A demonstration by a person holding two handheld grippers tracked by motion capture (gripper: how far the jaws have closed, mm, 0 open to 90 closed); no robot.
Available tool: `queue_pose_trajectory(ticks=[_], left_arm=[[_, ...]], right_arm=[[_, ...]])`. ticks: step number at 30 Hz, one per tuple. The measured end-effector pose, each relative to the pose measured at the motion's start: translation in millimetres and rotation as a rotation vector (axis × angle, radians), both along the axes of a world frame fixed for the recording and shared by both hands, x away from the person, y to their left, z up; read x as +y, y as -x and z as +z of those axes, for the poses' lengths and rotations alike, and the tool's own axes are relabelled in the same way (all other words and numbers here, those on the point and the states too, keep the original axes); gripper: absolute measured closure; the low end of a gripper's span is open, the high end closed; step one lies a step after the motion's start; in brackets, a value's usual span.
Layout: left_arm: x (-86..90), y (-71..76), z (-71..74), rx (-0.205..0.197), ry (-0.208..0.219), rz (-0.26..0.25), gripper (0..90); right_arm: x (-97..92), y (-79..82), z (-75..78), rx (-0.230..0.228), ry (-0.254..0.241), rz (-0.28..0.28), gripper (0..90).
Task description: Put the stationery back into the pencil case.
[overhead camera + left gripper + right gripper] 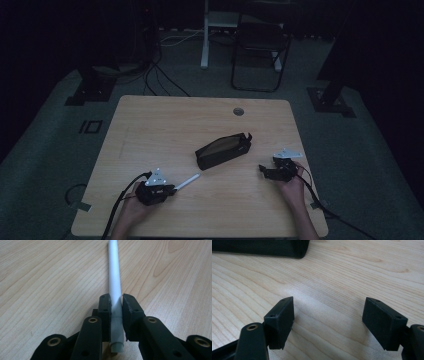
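Left tool [116,315] of mine pinches a white pen [115,285] low over the wooden bench [150,130]; my right tool [328,322] is spread wide, near the black pencil case [222,150] at bench centre.

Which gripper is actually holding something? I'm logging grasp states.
The left gripper: its jaws are shut on the white pen. The right gripper has its jaws wide apart over bare table.
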State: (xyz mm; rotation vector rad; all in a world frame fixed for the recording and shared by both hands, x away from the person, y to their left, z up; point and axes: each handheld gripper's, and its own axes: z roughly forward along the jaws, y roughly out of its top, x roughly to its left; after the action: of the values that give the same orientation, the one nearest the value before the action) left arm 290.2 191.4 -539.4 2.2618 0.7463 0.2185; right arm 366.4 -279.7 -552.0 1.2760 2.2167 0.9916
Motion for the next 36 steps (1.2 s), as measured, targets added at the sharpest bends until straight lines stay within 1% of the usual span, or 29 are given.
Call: queue_pose_trajectory(ticks=[2, 3, 7, 10, 14, 22, 24, 25, 26, 31, 36], left_arm=[[-1.8, 0.7, 1.0, -0.010, -0.021, 0.000, 78.6], [-3.0, 1.1, 1.7, -0.020, -0.038, 0.001, 78.6], [-4.9, 1.2, 2.2, -0.023, -0.046, 0.004, 78.6], [-4.8, 1.2, 3.0, -0.025, -0.044, 0.004, 78.7], [-3.5, 1.6, 5.8, -0.031, -0.029, 0.007, 78.7], [0.5, 2.5, 10.9, -0.041, 0.015, 0.014, 78.7], [0.5, 2.5, 10.9, -0.041, 0.015, 0.014, 78.6], [1.7, 3.4, 13.9, -0.050, 0.032, 0.013, 78.7], [1.9, 3.7, 14.7, -0.051, 0.036, 0.013, 78.7], [1.8, 3.6, 18.0, -0.056, 0.042, 0.005, 78.7], [1.8, 3.9, 22.8, -0.070, 0.064, 0.005, 78.7]], right_arm=[[-0.1, -0.1, 0.0, 0.000, 0.000, 0.001, 25.2], [-0.1, -0.1, 0.0, 0.000, 0.000, 0.001, 25.2], [-0.1, -0.1, 0.0, 0.000, 0.000, 0.001, 25.2], [-0.1, -0.1, 0.0, 0.000, 0.000, 0.001, 25.2], [0.0, -0.1, 0.0, 0.000, 0.000, 0.000, 25.2], [0.0, -0.1, 0.0, 0.001, 0.000, 0.000, 25.2], [0.0, -0.1, 0.0, 0.001, 0.000, 0.001, 25.2], [0.0, -0.1, 0.0, 0.001, 0.000, 0.000, 25.2], [0.0, -0.1, 0.0, 0.001, 0.000, 0.000, 25.2], [0.0, -0.1, 0.0, 0.001, 0.000, 0.000, 25.2], [0.0, 0.0, 0.0, 0.001, 0.000, 0.000, 25.2]])
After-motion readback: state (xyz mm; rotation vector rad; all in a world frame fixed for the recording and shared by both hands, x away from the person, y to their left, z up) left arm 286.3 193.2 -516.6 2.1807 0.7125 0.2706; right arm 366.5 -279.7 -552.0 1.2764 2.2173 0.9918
